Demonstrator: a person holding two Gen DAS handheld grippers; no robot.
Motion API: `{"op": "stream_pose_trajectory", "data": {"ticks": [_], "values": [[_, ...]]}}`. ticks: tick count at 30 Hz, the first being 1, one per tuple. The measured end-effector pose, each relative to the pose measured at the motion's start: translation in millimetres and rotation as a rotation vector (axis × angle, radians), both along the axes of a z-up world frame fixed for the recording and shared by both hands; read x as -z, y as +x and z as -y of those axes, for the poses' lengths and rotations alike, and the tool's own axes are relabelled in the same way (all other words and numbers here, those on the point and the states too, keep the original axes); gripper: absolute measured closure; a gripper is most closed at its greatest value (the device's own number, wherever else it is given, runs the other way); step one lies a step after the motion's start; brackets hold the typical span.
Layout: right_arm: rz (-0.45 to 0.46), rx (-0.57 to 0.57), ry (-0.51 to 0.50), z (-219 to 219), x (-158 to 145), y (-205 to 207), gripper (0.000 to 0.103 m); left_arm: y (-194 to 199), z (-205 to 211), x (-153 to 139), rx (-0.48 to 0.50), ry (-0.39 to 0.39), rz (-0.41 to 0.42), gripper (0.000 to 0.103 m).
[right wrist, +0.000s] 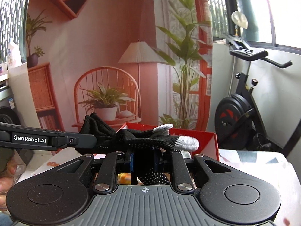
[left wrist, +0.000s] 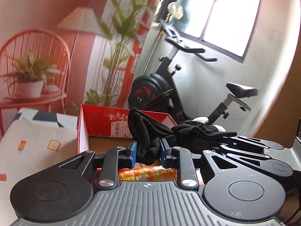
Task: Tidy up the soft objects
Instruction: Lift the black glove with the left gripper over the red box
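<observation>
A black knit glove (left wrist: 150, 130) with white grip dots and grey fingertips (right wrist: 188, 143) hangs stretched between both grippers, above an open red cardboard box (left wrist: 105, 120). My left gripper (left wrist: 148, 150) is shut on the glove's bunched mesh cuff, its blue pads (left wrist: 133, 151) pressing either side. My right gripper (right wrist: 144, 160) is shut on the glove's dotted palm part, with the fingers of the glove sticking out to the right. In the right wrist view the left gripper's arm (right wrist: 56, 139) reaches in from the left to the cuff.
A blurred orange-patterned thing (left wrist: 148, 175) lies below the left jaws. A printed white cloth (left wrist: 28, 150) covers the surface beside the box. A black exercise bike (left wrist: 165, 86) stands behind, by a window. A person's hand (right wrist: 7, 179) shows at the lower left.
</observation>
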State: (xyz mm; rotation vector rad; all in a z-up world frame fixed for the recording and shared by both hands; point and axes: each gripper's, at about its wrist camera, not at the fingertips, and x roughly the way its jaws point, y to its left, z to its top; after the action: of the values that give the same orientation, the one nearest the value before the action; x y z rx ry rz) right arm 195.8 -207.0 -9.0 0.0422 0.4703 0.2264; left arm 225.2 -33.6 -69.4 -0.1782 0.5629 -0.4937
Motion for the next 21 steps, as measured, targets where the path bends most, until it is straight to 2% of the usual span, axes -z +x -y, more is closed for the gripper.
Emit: {"op": "stream_pose_trajectory", "data": {"ticks": [5, 9, 16, 21], "values": [[-0.073, -0.033, -0.011, 4.1, 12.9, 46.8, 0.086, 32.0, 2.8, 23.3, -0.026, -0.011, -0.088, 0.077], [-0.162, -0.058, -0.019, 7.9, 30.7, 81.1, 0.086, 57.7, 8.4, 38.2, -0.032, 0.032, -0.151, 0.077], [-0.297, -0.063, 0.047, 20.4, 63.3, 119.6, 0.086, 91.5, 9.7, 56.6, -0.032, 0.064, -0.24, 0.077], [-0.383, -0.07, 0.12, 30.7, 86.0, 131.4, 0.085, 101.5, 8.1, 68.0, -0.025, 0.083, -0.289, 0.076]]}}
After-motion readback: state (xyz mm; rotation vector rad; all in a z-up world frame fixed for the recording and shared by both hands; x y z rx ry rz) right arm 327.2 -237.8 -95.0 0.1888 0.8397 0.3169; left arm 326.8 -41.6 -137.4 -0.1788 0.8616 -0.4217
